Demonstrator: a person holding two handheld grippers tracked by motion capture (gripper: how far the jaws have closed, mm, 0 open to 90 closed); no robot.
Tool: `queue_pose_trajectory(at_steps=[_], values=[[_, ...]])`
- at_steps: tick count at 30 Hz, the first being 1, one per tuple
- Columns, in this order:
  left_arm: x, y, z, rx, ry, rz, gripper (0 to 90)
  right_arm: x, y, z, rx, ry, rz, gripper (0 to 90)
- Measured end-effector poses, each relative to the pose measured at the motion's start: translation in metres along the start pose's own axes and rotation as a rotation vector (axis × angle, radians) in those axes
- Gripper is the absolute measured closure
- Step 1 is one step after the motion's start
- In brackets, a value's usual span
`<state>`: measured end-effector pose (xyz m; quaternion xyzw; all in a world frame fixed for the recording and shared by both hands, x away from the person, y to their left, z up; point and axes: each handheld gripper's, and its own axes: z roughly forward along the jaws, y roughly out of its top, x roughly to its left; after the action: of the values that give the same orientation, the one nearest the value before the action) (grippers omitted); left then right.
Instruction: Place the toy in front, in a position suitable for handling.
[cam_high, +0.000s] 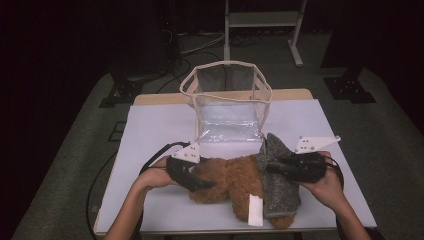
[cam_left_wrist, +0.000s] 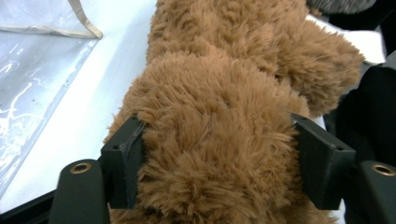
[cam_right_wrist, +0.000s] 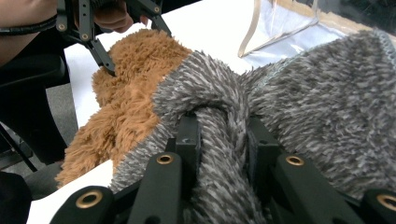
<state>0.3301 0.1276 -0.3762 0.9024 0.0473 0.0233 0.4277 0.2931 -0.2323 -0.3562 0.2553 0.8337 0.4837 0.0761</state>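
Observation:
A brown furry plush garment (cam_high: 227, 180) lies across the near part of the white table (cam_high: 150, 130), joined on its right to a grey fuzzy part (cam_high: 282, 192). A white tag (cam_high: 255, 210) hangs at the front. My left gripper (cam_high: 197, 182) is at the brown end. In the left gripper view its jaws press into a thick bunch of brown fur (cam_left_wrist: 219, 140) from both sides. My right gripper (cam_high: 270, 167) comes in from the right. Its jaws are shut on a raised fold of the grey fuzzy fabric (cam_right_wrist: 223, 135).
A clear plastic bag with beige trim (cam_high: 227, 100) stands open just behind the plush, its flap (cam_left_wrist: 32, 84) lying flat on the table. Dark floor, cables and a white stand's legs (cam_high: 262, 30) lie beyond the far edge. Bare tabletop shows at left and right.

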Motion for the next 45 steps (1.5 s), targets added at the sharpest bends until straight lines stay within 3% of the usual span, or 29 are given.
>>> queue_pose_trajectory(at_steps=[4,5,6,9,12,15,16,17,20,21,24,27,30,31,35,40,41,42,43,45], values=[[0.005,-0.001,0.001,-0.025,0.014,-0.030,15.8,0.003,-0.004,0.007,0.030,0.004,-0.004,71.2],[0.009,-0.002,0.005,-0.019,0.017,-0.065,7.4,0.003,-0.007,0.009,0.034,0.015,0.001,71.4],[0.009,-0.002,0.005,-0.019,0.017,-0.065,4.3,0.003,-0.007,0.009,0.034,0.015,0.001,71.4],[0.014,-0.005,0.015,-0.012,-0.036,-0.107,1.6,0.003,-0.011,0.008,0.024,0.040,0.024,71.5],[0.016,-0.003,0.025,-0.014,-0.064,-0.118,0.0,0.001,-0.016,0.007,0.015,0.051,0.037,71.5],[0.015,0.003,0.035,0.004,-0.065,-0.101,2.7,-0.003,-0.017,0.006,0.012,0.056,0.056,71.4],[0.014,0.005,0.036,0.018,-0.057,-0.086,8.4,-0.005,-0.017,0.006,0.014,0.051,0.056,71.3],[0.013,0.010,0.034,0.031,-0.023,-0.055,23.7,-0.009,-0.016,0.005,0.017,0.037,0.063,70.9],[0.013,0.015,0.031,0.042,0.009,-0.030,34.3,-0.020,-0.014,0.004,0.008,0.037,0.086,70.6],[0.014,0.019,0.030,0.043,0.047,-0.012,35.6,-0.024,-0.012,0.004,0.005,0.040,0.093,70.6],[0.019,0.022,0.026,0.026,0.075,-0.014,37.6,-0.032,-0.008,0.005,-0.005,0.050,0.109,70.6],[0.031,0.031,0.019,0.043,0.116,0.013,37.7,-0.046,0.004,0.010,-0.013,0.066,0.125,70.6],[0.035,0.036,0.014,0.058,0.134,0.033,37.6,-0.052,0.013,0.015,-0.007,0.066,0.121,70.7],[0.038,0.040,0.010,0.067,0.152,0.043,37.6,-0.057,0.024,0.021,-0.008,0.069,0.110,70.6],[0.036,0.036,0.001,0.075,0.173,0.053,37.0,-0.063,0.041,0.035,0.001,0.076,0.087,70.5],[0.021,0.024,-0.010,0.078,0.192,0.063,34.7,-0.050,0.034,0.051,0.025,0.127,0.065,70.4],[0.010,0.017,-0.012,0.082,0.175,0.063,32.8,-0.045,0.032,0.052,0.014,0.140,0.060,70.4],[0.010,0.017,-0.012,0.082,0.175,0.063,31.0,-0.040,0.029,0.052,0.010,0.150,0.050,70.5],[0.000,0.009,-0.013,0.094,0.146,0.072,28.4,-0.033,0.027,0.052,0.005,0.157,0.038,70.6],[-0.006,0.002,-0.013,0.088,0.120,0.076,20.4,-0.019,0.023,0.052,-0.003,0.184,0.019,70.8]])
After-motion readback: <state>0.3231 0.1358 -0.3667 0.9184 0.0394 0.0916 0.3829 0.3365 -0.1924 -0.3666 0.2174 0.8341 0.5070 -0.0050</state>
